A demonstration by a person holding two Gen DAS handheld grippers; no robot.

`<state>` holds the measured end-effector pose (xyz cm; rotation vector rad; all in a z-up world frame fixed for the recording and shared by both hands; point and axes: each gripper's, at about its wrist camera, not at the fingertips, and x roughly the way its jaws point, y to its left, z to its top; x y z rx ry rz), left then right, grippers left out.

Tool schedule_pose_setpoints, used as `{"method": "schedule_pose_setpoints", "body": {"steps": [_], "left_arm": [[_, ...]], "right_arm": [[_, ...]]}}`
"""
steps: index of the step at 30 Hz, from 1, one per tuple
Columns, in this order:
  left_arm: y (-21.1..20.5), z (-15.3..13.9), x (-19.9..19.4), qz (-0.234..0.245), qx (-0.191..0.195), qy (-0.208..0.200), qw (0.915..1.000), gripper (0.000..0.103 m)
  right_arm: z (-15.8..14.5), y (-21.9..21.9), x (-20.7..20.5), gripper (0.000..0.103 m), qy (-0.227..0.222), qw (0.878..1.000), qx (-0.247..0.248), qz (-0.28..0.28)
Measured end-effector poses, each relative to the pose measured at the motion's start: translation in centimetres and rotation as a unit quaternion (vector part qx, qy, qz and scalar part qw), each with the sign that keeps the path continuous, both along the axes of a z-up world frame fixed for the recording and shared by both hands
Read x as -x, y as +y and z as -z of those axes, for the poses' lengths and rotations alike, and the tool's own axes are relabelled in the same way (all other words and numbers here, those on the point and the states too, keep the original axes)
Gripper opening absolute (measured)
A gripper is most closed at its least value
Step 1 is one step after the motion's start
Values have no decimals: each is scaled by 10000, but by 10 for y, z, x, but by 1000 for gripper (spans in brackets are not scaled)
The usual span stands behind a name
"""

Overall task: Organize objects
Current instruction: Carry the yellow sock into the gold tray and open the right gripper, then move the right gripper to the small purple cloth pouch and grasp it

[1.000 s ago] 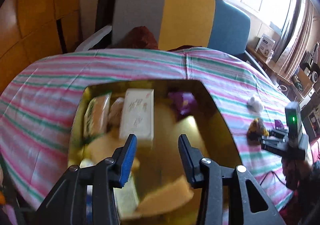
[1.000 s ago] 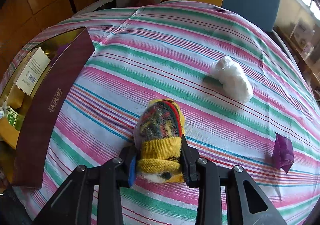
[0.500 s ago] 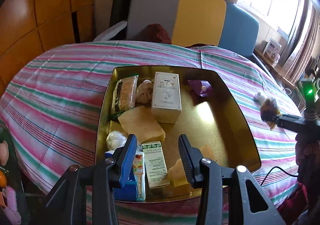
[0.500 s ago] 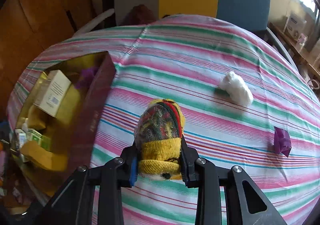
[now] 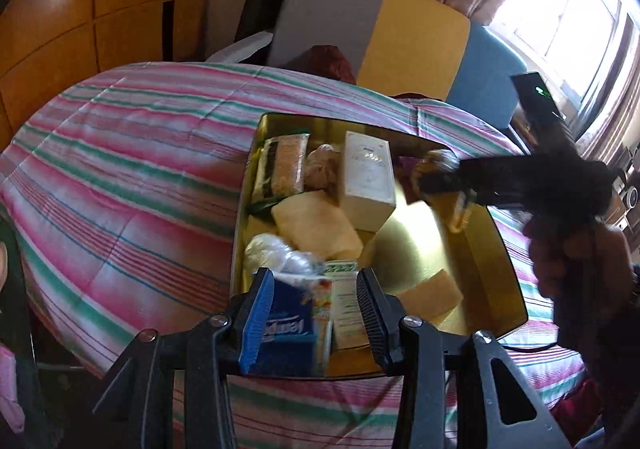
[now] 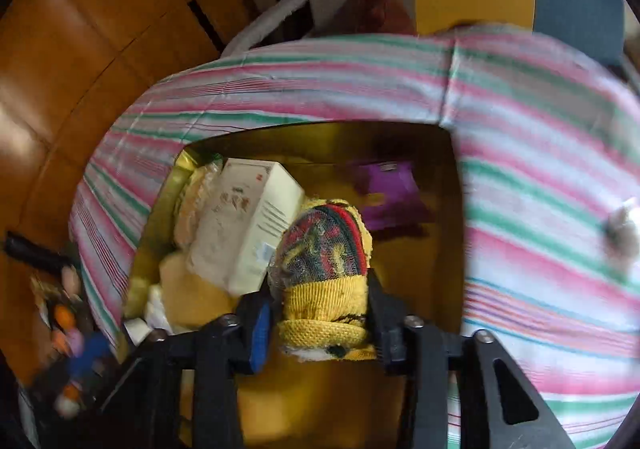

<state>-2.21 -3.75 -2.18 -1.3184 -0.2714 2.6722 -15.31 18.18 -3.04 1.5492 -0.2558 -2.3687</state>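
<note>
Right wrist view: ahead of the jaws, worktop (image 6: 540, 137) under a pink, green and white striped cloth. Below and just beyond the jaws, gold-lined box (image 6: 448, 249) open on that cloth. Left of the jaws inside it, a white carton (image 6: 248, 225) lying tilted; beyond and slightly right of them, a purple packet (image 6: 390, 195). Between the jaws, right gripper (image 6: 318, 323) clamped on a knitted yellow, red and green sock roll (image 6: 324, 261), held above the box floor.

Left wrist view: same gold-lined box (image 5: 500, 261) ahead of the jaws, crowded with packets. Right of the jaws, the right gripper (image 5: 444, 181) reaching over the box, blurred. Left gripper (image 5: 316, 313) with jaws apart, gripping nothing; between them, lower down, a blue tissue pack (image 5: 288, 325) and a green-and-white leaflet box (image 5: 348, 305).
</note>
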Motion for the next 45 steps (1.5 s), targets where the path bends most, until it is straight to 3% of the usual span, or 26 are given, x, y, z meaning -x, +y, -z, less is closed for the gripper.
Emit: {"method": "schedule_pose_setpoints", "body": {"steps": [4, 9, 14, 24, 28, 39, 45], "left_arm": [[-10, 7, -2, -93, -15, -49, 9999, 43], [-10, 8, -2, -121, -25, -46, 9999, 43], [0, 0, -6, -6, 94, 72, 9999, 43], [20, -12, -12, 179, 437, 244, 9986, 43], [33, -19, -14, 327, 575, 363, 9971, 43], [71, -24, -18, 738, 799, 404, 9932, 43], [89, -25, -19, 912, 947, 421, 9904, 43]], "right_arm": [[4, -8, 7, 52, 112, 9997, 174, 154], [-14, 4, -17, 62, 506, 9987, 39, 90], [-29, 21, -41, 74, 838, 9961, -259, 34], [-34, 61, -82, 86, 1206, 9858, -1163, -129], [-32, 90, -87, 86, 1242, 9814, -1462, 75], [-16, 192, -89, 86, 1056, 9750, -1577, 1160], [-15, 233, -88, 86, 1113, 9640, -1794, 1619]]}}
